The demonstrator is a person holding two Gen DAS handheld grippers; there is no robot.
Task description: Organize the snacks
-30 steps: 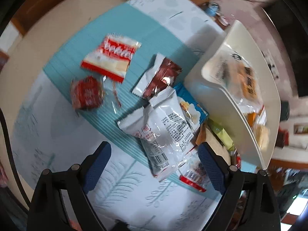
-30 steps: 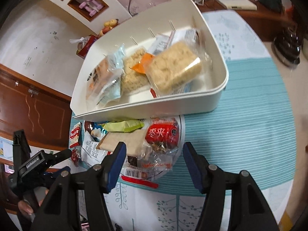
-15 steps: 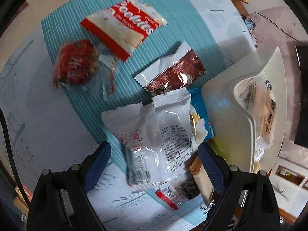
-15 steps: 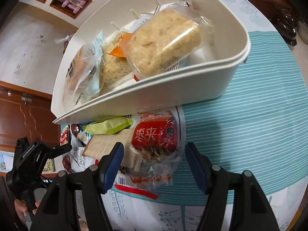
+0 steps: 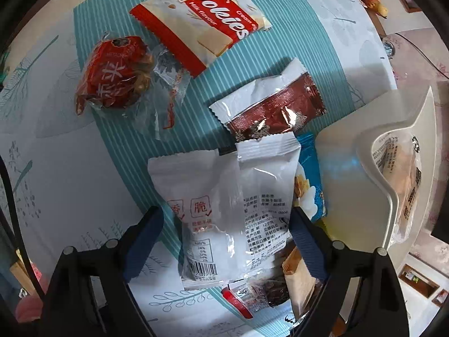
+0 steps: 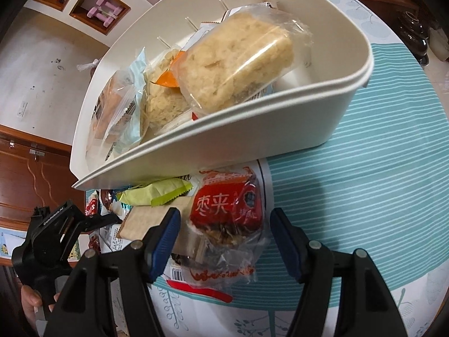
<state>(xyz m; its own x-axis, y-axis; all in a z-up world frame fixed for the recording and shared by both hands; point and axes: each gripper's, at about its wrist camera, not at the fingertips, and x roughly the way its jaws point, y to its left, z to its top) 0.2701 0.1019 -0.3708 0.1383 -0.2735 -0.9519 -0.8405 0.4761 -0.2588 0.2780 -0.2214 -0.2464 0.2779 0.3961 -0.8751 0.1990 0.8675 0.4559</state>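
Left wrist view looks down on a table point(image 5: 70, 151) with a pale cloth that has leaf drawings and a teal striped patch. Snacks lie all over it. A cookies pack point(image 5: 202, 25) and a red date snack point(image 5: 112, 75) sit at the far side, well apart from the tongs. A brown and white packet point(image 5: 269, 106) lies nearer. The left gripper point(image 5: 224, 219) has its jaws wide, one on each side of a white packet point(image 5: 224, 196). Its jaws have just been closing a little, but the pads do not seem to press the packet yet. A white bin point(image 5: 348, 174) stands just to the right with a wrapped snack inside.

Right wrist view shows the bin point(image 6: 252, 146) close up, with rice cakes point(image 6: 238, 59) and other wrapped snacks in it. Behind it are a pale wall, wooden doors and small wall shelves. The right gripper point(image 6: 224, 233) is released, and its jaws have been opening. Another red date snack in a clear wrapper point(image 6: 227, 219) lies between the blue pads, just in front of the bin. The left pad is hard to judge; it may brush the wrapper. A green packet point(image 6: 157, 193) lies beside it.
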